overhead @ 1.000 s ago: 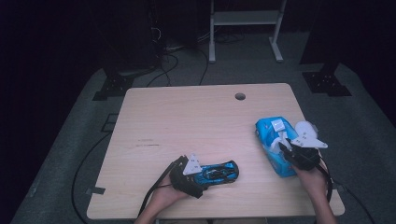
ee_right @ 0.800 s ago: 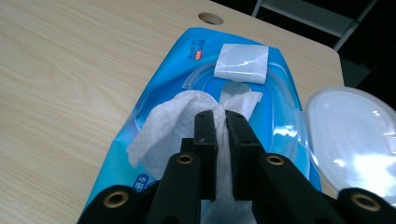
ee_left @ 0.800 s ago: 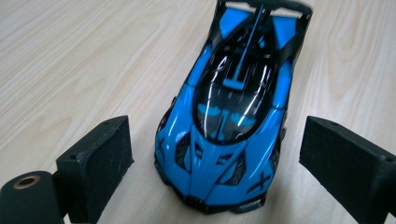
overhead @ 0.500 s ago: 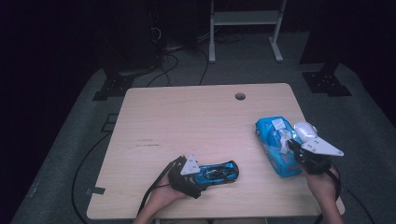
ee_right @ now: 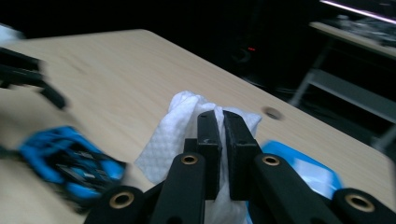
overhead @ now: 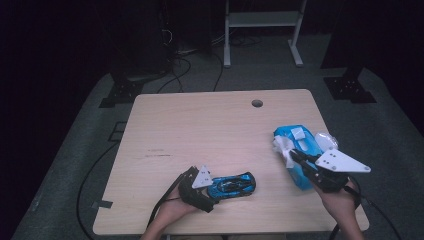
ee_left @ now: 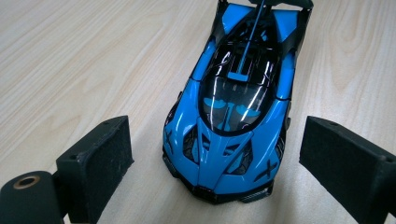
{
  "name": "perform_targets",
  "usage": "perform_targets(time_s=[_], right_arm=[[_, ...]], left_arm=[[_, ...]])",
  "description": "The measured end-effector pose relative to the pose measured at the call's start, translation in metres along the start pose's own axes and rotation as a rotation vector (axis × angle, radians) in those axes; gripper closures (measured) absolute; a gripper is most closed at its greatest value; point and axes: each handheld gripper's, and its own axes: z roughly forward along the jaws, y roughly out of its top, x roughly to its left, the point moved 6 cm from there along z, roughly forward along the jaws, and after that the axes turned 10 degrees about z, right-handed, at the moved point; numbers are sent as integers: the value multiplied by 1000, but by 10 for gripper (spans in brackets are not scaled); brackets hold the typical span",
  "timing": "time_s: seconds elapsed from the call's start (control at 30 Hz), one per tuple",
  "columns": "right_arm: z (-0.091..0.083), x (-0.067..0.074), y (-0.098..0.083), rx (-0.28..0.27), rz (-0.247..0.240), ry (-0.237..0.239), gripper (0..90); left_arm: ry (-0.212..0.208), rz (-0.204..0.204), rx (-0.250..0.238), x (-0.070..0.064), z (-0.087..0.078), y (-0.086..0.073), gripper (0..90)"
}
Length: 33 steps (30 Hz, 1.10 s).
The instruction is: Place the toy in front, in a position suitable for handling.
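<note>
- The right hand-held gripper [ee_right: 220, 126] has its jaws clamped on a white wipe [ee_right: 173, 135], which hangs from between the pads just above the blue wipe pack [overhead: 300, 155] on the desk [overhead: 210, 130].
- The left hand-held gripper [ee_left: 215, 158] stands open, its pads [ee_left: 105, 158] either side of the blue toy car [ee_left: 233, 112] and not touching it; the car's nose sits between them on the desk.

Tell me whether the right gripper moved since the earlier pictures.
Yes. The right gripper, shut on a white wipe, moved toward the table's near right edge, away from its round hole.
</note>
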Motion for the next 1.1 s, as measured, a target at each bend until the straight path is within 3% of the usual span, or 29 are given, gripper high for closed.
perform_targets(time_s=[0.07, 0.1, 0.13, 0.23, 0.33, 0.37, 0.4, 0.53, 0.6, 0.8, 1.0, 1.1], right_arm=[[3, 16, 4, 20, 5, 79, 858], [6, 30, 7, 36, 16, 170, 858], [6, 30, 7, 36, 16, 170, 858], [15, 57, 5, 107, 35, 307, 857], [21, 68, 2, 145, 23, 337, 857], [30, 76, -5, 212, 7, 369, 856], [30, 76, -5, 212, 7, 369, 856], [52, 77, -29, 343, 16, 386, 853], [67, 73, -45, 401, 11, 359, 849], [92, 74, -50, 449, -18, 339, 797], [120, 85, -59, 488, -62, 316, 646], [122, 83, -64, 473, -28, 329, 615]], left_arm=[[3, 3, -2, 0, -1, 0, 87], [3, 4, -5, 0, -1, 0, 87], [3, 4, -5, 0, -1, 0, 87], [2, 4, -5, 0, 0, 0, 87], [0, 7, -9, -1, 0, 1, 87], [-8, 8, -11, -2, 1, 2, 88], [-8, 8, -11, -2, 1, 2, 88], [-19, 13, 5, -3, 4, 1, 92], [-26, 9, 2, -5, 5, 1, 115], [-31, -10, -12, -1, 5, 0, 121], [-38, -17, -10, -1, 3, -3, 121], [-62, -18, -7, -2, 5, -4, 132]])
